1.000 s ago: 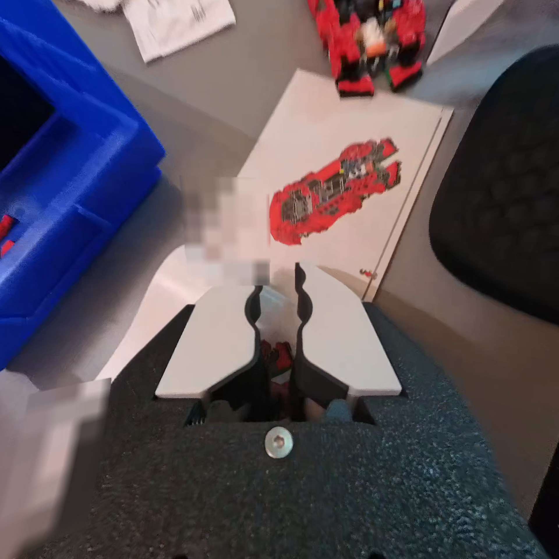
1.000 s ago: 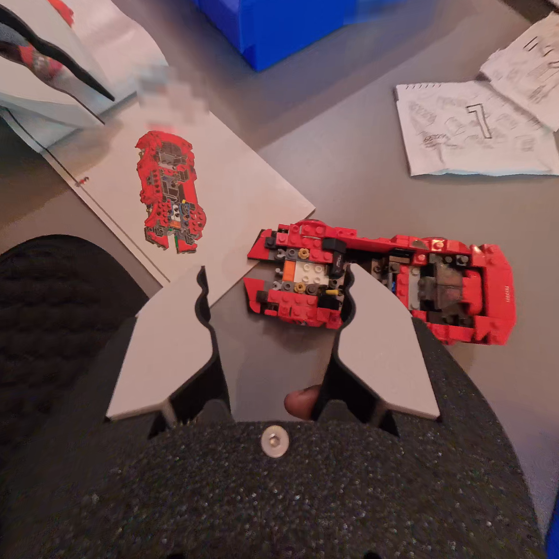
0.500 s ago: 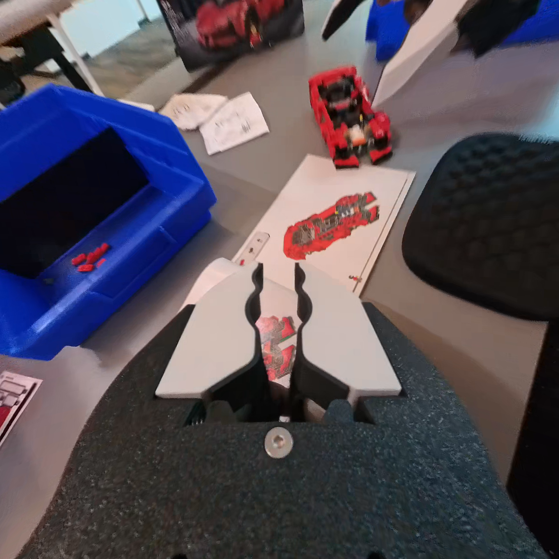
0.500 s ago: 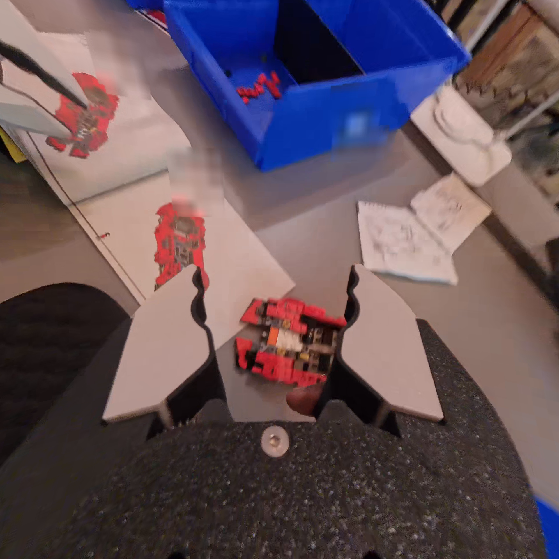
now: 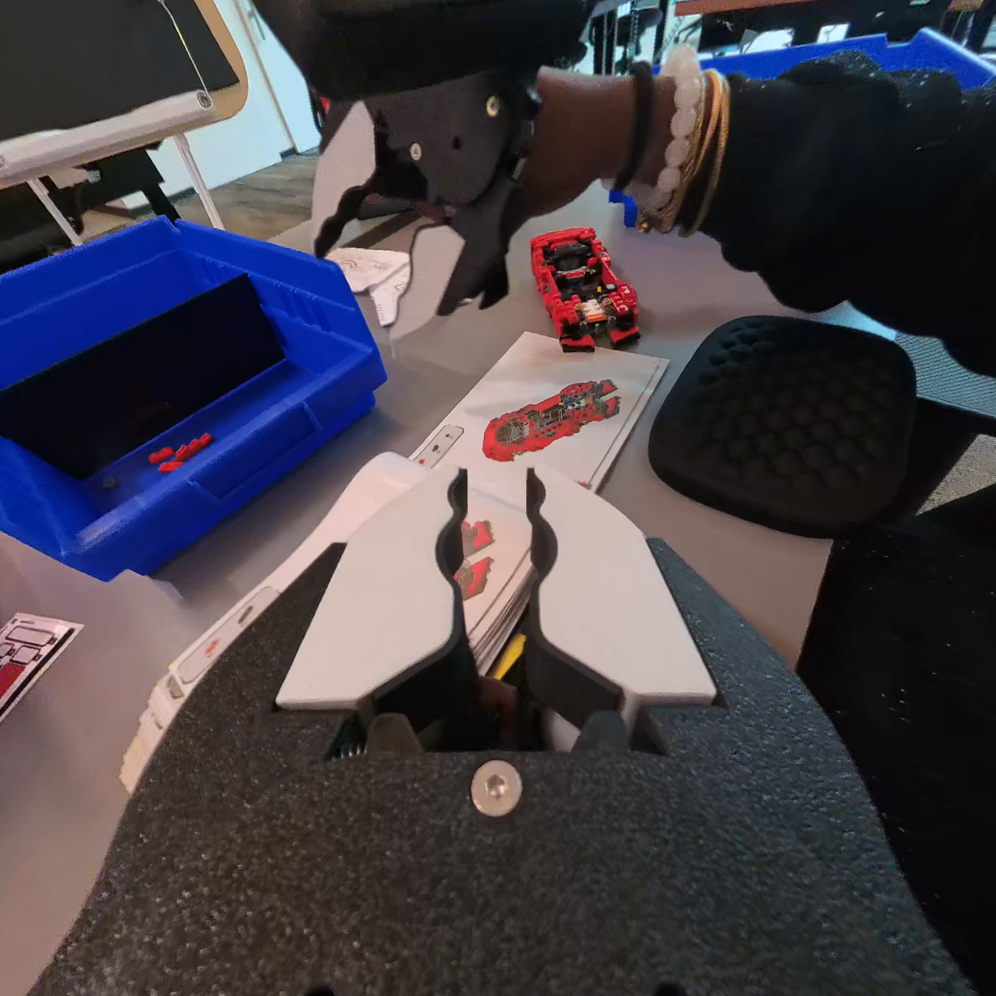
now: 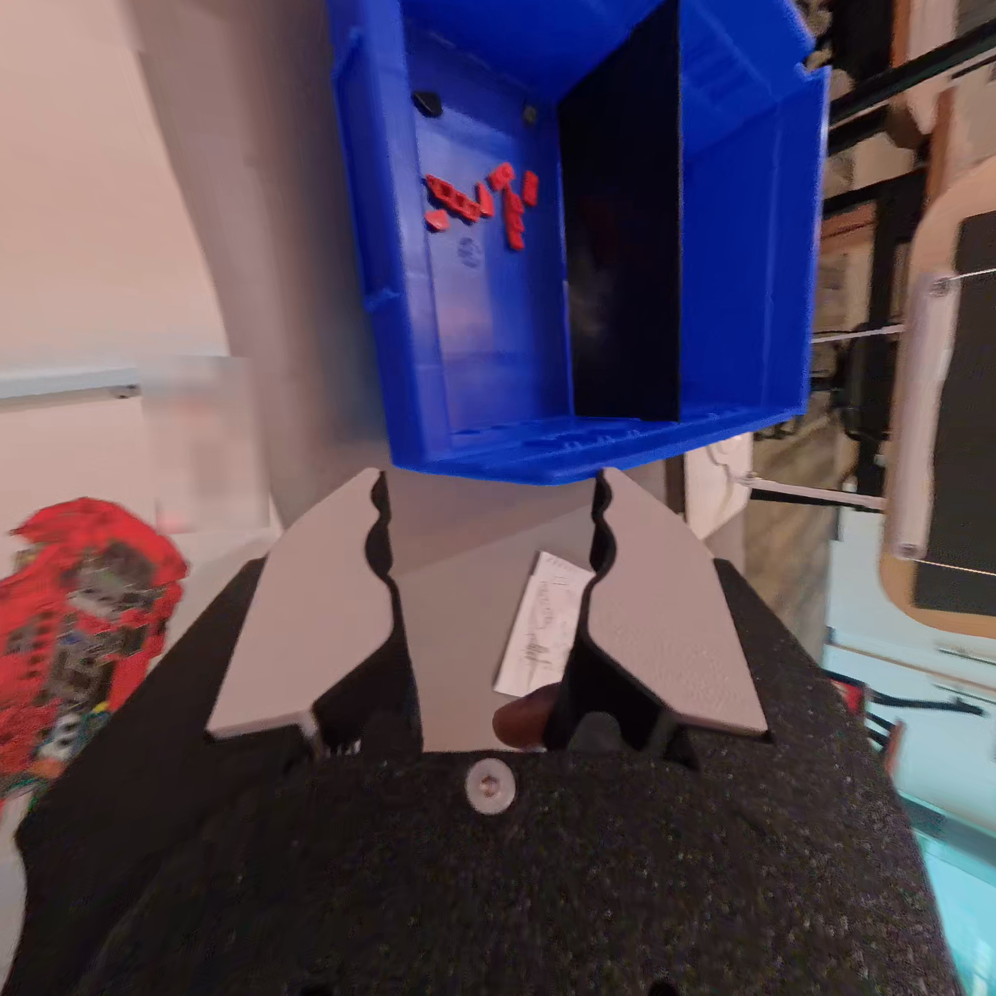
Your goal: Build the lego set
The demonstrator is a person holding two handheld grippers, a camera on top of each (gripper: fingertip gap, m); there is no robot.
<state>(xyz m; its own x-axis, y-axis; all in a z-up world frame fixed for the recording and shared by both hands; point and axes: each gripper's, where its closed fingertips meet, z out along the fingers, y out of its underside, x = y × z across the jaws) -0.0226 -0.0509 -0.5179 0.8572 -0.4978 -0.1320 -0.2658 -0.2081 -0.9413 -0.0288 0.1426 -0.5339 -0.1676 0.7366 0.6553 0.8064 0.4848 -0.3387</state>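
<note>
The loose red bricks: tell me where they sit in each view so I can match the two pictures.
Left wrist view: the loose red bricks lie at left, on the floor of the blue bin, in front of its black divider.
Right wrist view: upper centre, on the floor of the same bin, left of the divider.
Shared landmark: the blue bin.

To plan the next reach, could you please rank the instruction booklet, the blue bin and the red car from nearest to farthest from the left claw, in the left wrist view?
1. Instruction booklet, under the left claw.
2. Blue bin, left.
3. Red car, far ahead, right.
</note>
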